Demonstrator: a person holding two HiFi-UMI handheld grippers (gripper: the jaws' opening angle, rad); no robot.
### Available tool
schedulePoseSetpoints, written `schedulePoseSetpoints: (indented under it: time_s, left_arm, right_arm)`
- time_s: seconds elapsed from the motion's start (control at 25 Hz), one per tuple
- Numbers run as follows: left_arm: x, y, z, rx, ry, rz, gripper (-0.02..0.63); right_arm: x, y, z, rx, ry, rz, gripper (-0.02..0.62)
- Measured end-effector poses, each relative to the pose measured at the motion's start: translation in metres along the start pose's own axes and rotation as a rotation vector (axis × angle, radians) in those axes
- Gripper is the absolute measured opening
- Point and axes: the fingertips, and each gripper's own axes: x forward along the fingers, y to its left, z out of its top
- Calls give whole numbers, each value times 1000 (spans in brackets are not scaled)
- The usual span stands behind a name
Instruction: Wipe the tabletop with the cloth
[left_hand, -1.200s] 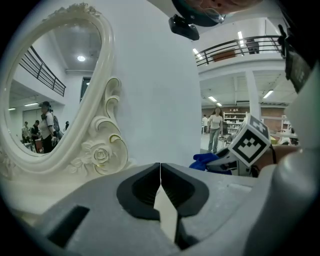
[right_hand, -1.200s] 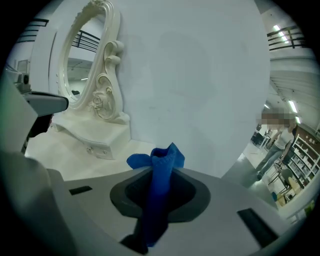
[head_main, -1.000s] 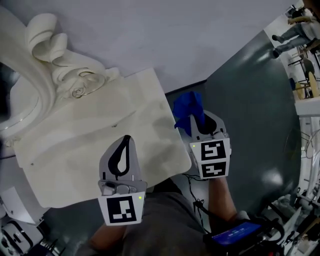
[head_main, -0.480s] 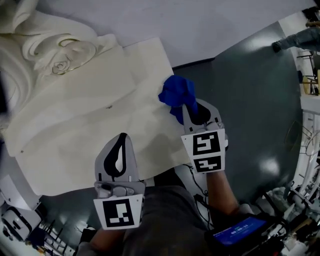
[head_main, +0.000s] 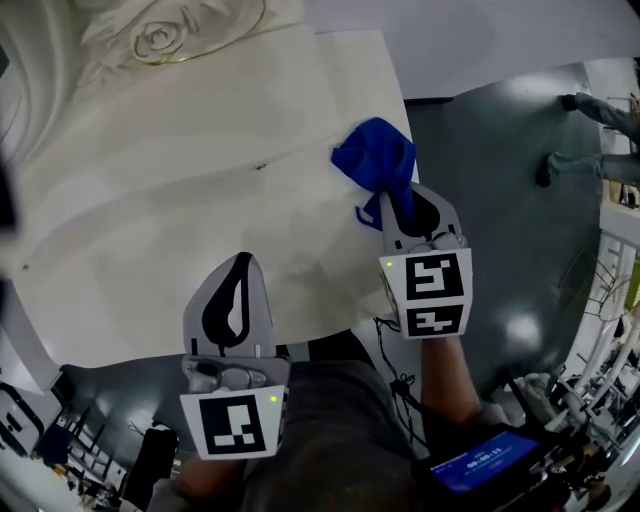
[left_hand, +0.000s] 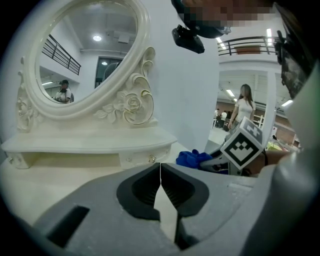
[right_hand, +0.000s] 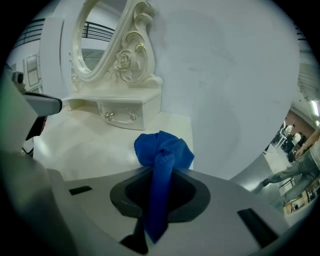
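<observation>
My right hand-held gripper clamps the blue cloth, which is bunched at the bench's right edge. My left hand-held gripper is closed, empty, over the front edge.

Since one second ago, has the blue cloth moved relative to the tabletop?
Yes: the blue cloth moved left, from off the tabletop onto its right edge.

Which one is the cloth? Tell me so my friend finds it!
Find the cream dressing table with the carved mirror. At its right edge, the right gripper pinches a crumpled cloth. It alone is bright blue amid all that cream.
</observation>
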Motion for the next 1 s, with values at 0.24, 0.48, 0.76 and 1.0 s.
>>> schedulePoseSetpoints:
  time_s: [0.24, 0.48, 0.76, 1.0]
  left_arm:
    - [-8, 21, -6, -22, -13, 21, 17]
    - [-21, 34, -9, -42, -20, 52, 17]
    - [-47, 58, -20, -69, -30, 95, 17]
    - [-70, 93, -27, -94, -40, 136, 17]
  right_arm:
    - [7, 25, 4, -21, 5, 17, 61]
    - [8, 46, 7, -39, 9, 42, 61]
    - [11, 83, 14, -74, 4, 75, 61]
    - [16, 124, 30, -107, 1, 104, 61]
